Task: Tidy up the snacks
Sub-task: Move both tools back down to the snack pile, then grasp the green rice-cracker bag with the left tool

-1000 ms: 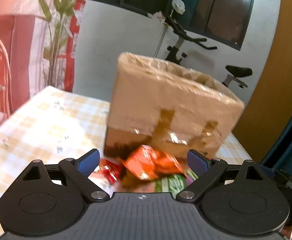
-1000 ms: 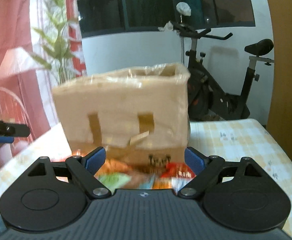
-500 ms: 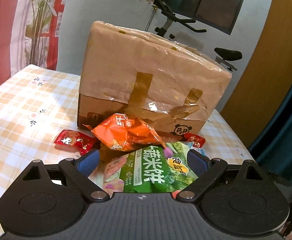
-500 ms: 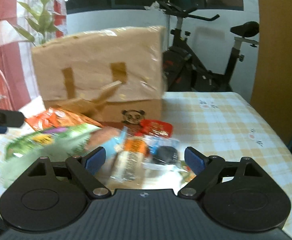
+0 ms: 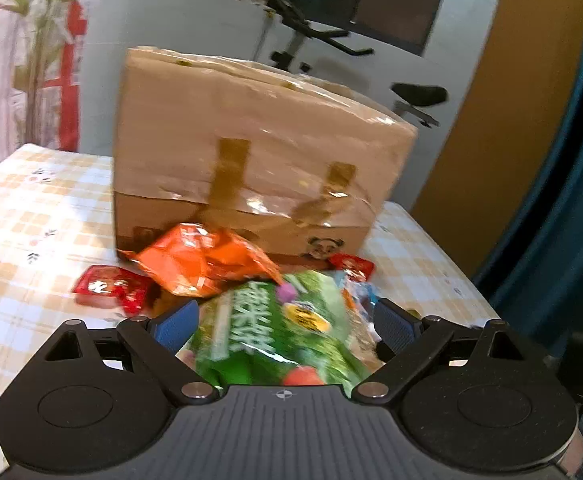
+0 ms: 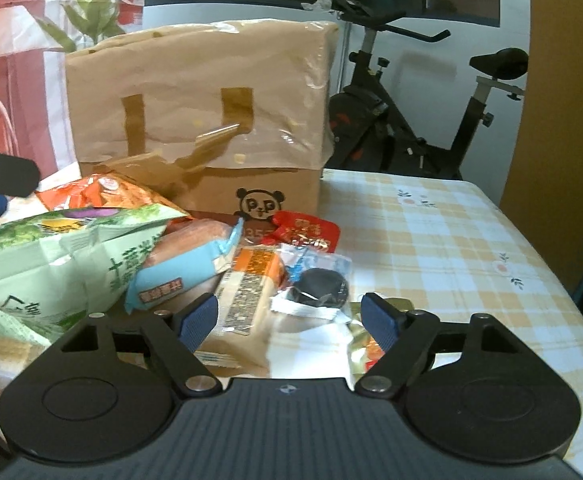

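Both cameras rode low behind their own fingers and looked forward and somewhat downward across the checked surface (image 6: 443, 240). The left wrist view sat close to the snack pile, with the cardboard box (image 5: 251, 152) at twelve o'clock; its picture was smeared, so the near packets read only roughly. The right wrist view faced the same box (image 6: 211, 100) at eleven o'clock. The two views shared the box, the green packet (image 5: 275, 336) (image 6: 55, 264) and the exercise bike (image 6: 411, 120).
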{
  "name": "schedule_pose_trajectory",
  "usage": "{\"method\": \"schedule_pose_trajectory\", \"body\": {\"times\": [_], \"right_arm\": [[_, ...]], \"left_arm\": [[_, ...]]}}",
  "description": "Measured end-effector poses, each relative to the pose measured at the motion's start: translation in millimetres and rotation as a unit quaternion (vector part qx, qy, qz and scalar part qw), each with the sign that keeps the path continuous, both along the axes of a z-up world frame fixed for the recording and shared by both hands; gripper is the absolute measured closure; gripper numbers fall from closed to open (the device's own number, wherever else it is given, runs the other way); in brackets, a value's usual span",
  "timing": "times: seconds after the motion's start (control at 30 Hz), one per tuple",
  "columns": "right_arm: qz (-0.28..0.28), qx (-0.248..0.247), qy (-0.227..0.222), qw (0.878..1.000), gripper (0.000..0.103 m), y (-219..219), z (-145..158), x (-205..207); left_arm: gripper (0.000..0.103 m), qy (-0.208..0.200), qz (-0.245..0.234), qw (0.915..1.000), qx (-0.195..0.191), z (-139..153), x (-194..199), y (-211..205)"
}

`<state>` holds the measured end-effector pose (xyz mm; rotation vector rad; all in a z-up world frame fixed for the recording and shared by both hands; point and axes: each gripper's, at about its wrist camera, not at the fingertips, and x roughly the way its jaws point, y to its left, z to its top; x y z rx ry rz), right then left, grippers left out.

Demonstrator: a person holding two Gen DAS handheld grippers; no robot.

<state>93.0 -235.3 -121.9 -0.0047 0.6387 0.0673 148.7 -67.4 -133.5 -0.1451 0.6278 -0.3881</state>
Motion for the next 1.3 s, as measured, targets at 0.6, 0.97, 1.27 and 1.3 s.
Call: {"method": "schedule_pose_trajectory", "body": {"times": [0.6, 0.97, 1.27, 1.3], "right_arm": [[0.035, -0.007, 0.000, 0.999, 0.023, 19.3, 9.2, -4.0], [0.084, -0.008, -0.010, 0.996, 0.024, 42.4, 18.5, -2.8], [0.089, -0.010, -0.008, 0.996, 0.024, 45.1, 23.0, 8.0], [0.090, -0.011, -0.008, 0.996, 0.024, 45.6, 24.4, 9.5]], "left_arm": [[0.008, 0.010, 0.023, 0.9997, 0.008, -4.9, -4.2, 12.7], [0.008, 0.012, 0.041, 0.9991, -0.006, -2.0, -5.8, 24.6], [0.008, 0.013, 0.034, 0.9993, -0.011, -9.0, -6.0, 35.5], [0.008, 0.013, 0.035, 0.9992, -0.013, -9.3, -6.1, 38.2]]}}
